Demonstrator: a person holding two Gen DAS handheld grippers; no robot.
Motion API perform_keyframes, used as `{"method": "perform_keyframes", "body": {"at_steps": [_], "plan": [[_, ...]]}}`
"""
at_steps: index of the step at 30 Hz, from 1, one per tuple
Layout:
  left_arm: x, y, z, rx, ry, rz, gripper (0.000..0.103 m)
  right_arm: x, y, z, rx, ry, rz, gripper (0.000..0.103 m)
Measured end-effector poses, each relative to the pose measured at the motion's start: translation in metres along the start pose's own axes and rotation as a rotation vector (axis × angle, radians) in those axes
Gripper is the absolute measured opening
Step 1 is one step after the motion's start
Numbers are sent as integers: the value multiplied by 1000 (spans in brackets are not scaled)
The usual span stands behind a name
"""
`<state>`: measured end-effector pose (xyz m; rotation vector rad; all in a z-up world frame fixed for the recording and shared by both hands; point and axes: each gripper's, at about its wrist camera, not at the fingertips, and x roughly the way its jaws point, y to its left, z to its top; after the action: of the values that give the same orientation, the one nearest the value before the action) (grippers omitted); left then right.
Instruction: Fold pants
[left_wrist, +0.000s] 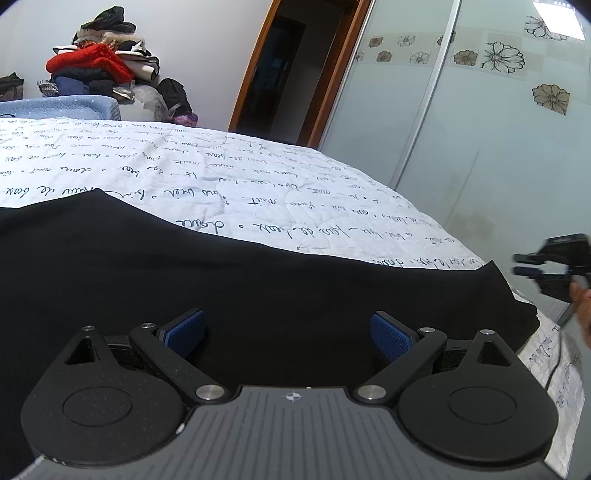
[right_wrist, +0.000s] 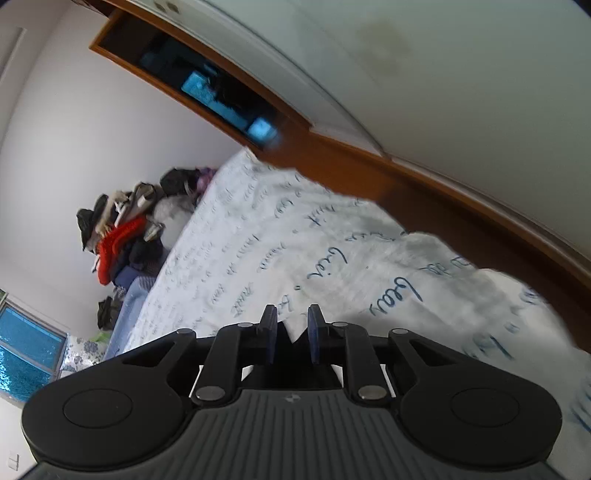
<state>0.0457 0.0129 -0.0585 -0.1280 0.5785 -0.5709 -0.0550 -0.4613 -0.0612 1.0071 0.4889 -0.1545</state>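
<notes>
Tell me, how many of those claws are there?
2. The left claw hangs open over the black pants on the bed. The right claw is out past the pants' right end, held in a hand. None seems hidden.

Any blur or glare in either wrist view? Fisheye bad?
Left wrist view: sharp; the script on the bedspread is readable, the black pants are a detail-less dark mass, and a bright ceiling-light reflection sits on the wardrobe door. Right wrist view: motion-blurred, bedspread text and wooden frame smeared, horizon tilted. Both bend straight edges strongly near the rim.
</notes>
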Motion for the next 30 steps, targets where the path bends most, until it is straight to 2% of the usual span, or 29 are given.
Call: {"method": "perform_keyframes", "body": {"at_steps": [3,6,9,11,13,17,22,30], "plan": [[0,0,0,-1,1,-1,98,-30,6,-22,10,29,81,17],[1,1,1,-6,0,-9,99,-46,3,-47,27,57,54,17],[1,2,1,-12,3,-17,99,-44,-14,-59,110,75,63,17],[1,2,1,-16,4,-20,99,-38,-23,-61,161,85,50,17],[1,3,1,-20,2,-22,99,-30,-25,-63,183,107,2,17],[0,5,1,-36,-4,-29,99,-31,-21,-66,168,107,-59,17],[0,6,1,-46,-5,-33,99,-32,-28,-66,186,97,-62,17],[0,6,2,-50,-6,-34,99,-12,-27,-65,197,149,-47,17]]}}
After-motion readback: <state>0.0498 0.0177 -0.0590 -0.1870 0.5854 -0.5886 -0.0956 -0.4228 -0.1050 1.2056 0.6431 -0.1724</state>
